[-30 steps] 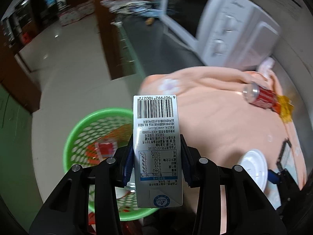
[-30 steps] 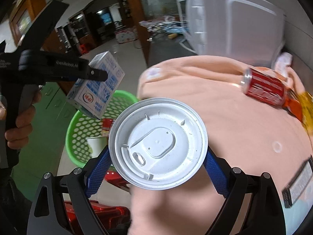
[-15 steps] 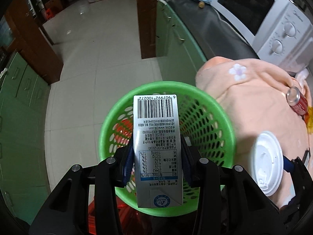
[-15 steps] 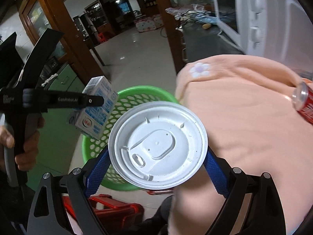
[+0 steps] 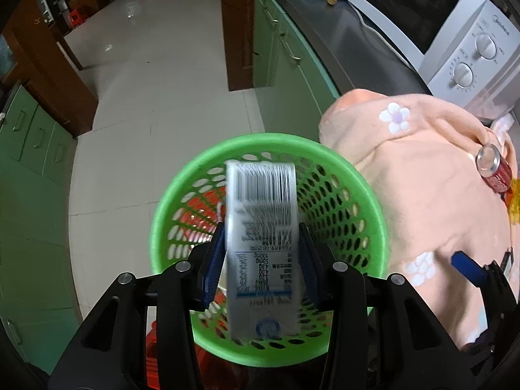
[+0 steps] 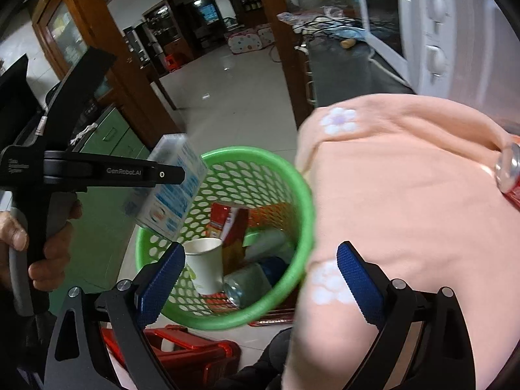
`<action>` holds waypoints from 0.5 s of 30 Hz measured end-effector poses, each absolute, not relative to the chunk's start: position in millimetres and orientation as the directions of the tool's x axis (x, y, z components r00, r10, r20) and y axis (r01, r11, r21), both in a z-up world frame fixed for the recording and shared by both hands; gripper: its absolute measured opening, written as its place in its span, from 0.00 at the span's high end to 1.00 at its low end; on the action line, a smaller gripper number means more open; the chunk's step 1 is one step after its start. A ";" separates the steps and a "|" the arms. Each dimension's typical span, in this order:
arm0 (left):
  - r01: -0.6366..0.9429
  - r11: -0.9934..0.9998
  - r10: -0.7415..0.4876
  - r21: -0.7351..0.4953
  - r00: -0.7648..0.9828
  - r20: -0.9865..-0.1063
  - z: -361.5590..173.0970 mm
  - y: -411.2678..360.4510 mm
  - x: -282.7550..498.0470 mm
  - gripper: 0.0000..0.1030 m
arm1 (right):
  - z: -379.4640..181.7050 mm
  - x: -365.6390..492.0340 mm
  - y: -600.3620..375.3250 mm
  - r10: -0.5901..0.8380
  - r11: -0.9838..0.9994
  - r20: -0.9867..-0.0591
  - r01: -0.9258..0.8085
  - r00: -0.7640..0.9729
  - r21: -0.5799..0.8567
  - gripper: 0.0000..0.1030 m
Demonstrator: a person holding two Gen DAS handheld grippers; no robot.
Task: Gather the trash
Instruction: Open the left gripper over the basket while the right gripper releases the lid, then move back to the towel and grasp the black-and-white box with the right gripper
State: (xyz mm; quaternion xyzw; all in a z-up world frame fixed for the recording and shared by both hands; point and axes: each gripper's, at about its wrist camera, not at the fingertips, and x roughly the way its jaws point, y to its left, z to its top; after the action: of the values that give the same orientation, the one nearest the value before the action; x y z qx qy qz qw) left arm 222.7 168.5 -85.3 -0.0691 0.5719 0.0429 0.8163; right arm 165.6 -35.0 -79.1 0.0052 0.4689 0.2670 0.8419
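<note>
A grey-white milk carton (image 5: 261, 227) hangs motion-blurred between the blue pads of my left gripper (image 5: 261, 243), right above the green mesh basket (image 5: 357, 175). The left jaws are opening and the carton is slipping loose. In the right wrist view the carton (image 6: 172, 188) tilts under the left gripper's finger (image 6: 162, 174) at the basket's (image 6: 305, 201) left rim. My right gripper (image 6: 260, 260) hovers over the basket with its jaws opening wide and nothing between them. In the basket lie a paper cup (image 6: 204, 263), a bottle (image 6: 247, 282) and red wrappers.
A peach flowered cloth (image 5: 422, 201) covers the counter to the right, with a red drink can (image 5: 494, 169) lying on it. A white microwave (image 5: 455, 26) stands behind. A red stool (image 6: 182, 347) sits under the basket. A hand (image 6: 48, 253) holds the left gripper.
Both grippers moved from over the cloth to over the basket. The white lid has left the right gripper's jaws. The carton has gone blurred and loose in the left jaws.
</note>
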 end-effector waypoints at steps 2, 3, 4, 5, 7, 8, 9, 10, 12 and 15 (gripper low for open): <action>-0.140 0.988 -0.008 -0.059 0.343 -0.939 -85.2 161.7 224.9 0.45 | -76.7 161.0 -52.0 0.441 0.871 -0.786 -0.417 0.434 0.258 0.11; -0.135 0.989 -0.009 -0.059 0.345 -0.939 -84.4 159.6 225.3 0.43 | -76.3 159.0 -59.2 0.434 0.877 -0.786 -0.405 0.440 0.258 0.11; -0.126 0.991 -0.007 -0.054 0.346 -0.938 -83.6 155.8 226.5 0.43 | -75.6 156.7 -68.0 0.424 0.885 -0.787 -0.389 0.448 0.256 0.11; -0.122 0.991 -0.006 -0.051 0.346 -0.938 -82.9 153.0 227.2 0.41 | -75.1 154.8 -74.2 0.417 0.890 -0.787 -0.378 0.454 0.254 0.11; -0.114 0.992 -0.005 -0.048 0.348 -0.938 -81.4 146.7 228.3 0.36 | -73.9 150.0 -90.4 0.398 0.904 -0.788 -0.349 0.470 0.248 0.11; -0.109 0.993 -0.005 -0.046 0.349 -0.937 -80.8 143.4 228.8 0.35 | -73.5 146.5 -100.0 0.385 0.912 -0.788 -0.330 0.480 0.244 0.11; -0.103 0.994 -0.009 -0.048 0.349 -0.937 -80.2 139.4 229.6 0.35 | -73.3 142.6 -110.7 0.369 0.921 -0.789 -0.308 0.491 0.240 0.11; -0.097 0.994 -0.015 -0.052 0.347 -0.938 -79.7 135.2 230.0 0.35 | -73.3 140.5 -116.1 0.360 0.926 -0.789 -0.295 0.497 0.236 0.11; -0.084 0.995 -0.025 -0.057 0.346 -0.938 -78.7 127.0 231.5 0.35 | -72.7 133.1 -137.0 0.330 0.941 -0.790 -0.246 0.516 0.232 0.11; -0.047 0.997 -0.041 -0.061 0.350 -0.936 -75.5 109.3 230.9 0.35 | -70.5 122.5 -165.2 0.284 0.959 -0.791 -0.176 0.542 0.224 0.11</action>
State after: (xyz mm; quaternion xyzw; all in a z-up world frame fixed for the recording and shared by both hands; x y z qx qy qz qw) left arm 230.9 109.3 -75.5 -0.0385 0.5701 0.0018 0.8207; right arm 122.5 -165.2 -70.5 0.0587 0.4601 0.1315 0.8761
